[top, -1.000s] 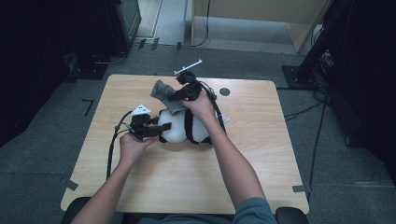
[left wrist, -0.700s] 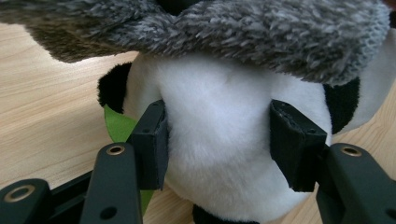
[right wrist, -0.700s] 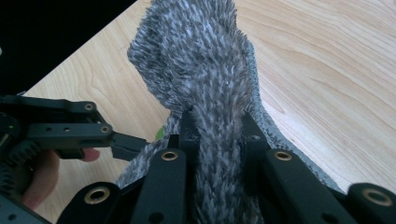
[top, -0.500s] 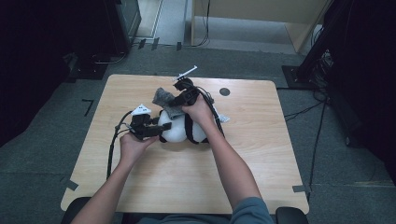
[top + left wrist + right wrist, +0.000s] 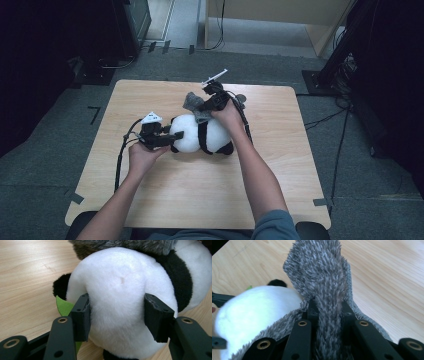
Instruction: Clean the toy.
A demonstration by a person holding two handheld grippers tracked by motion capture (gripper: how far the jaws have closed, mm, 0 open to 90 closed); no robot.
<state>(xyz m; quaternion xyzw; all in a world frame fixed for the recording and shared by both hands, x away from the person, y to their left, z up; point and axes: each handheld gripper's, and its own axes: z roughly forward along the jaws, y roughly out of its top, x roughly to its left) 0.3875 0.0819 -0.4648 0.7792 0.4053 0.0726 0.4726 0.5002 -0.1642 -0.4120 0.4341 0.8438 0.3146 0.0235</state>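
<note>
**Plush panda and grey fleece: handling notes**

The plush panda [image 5: 200,136] lies on its side near the middle of the table [image 5: 280,200], long axis running left to right across it, head toward the left gripper [image 5: 170,136]. It looks light, soft and compressible. That gripper's jaws clamp the white head [image 5: 117,302] from both sides. The right gripper [image 5: 202,111] pinches a fold of grey fleece cloth [image 5: 324,277], limp and furry, just above the body; grip bunched folds, not edges.

Plush panda [image 5: 192,137]: white w/ black band & ears. Fuzzy cloth [image 5: 324,277]: speckled grey. Tabletop [image 5: 165,200]: light wood grain. Leaf [image 5: 63,307]: green.
</note>
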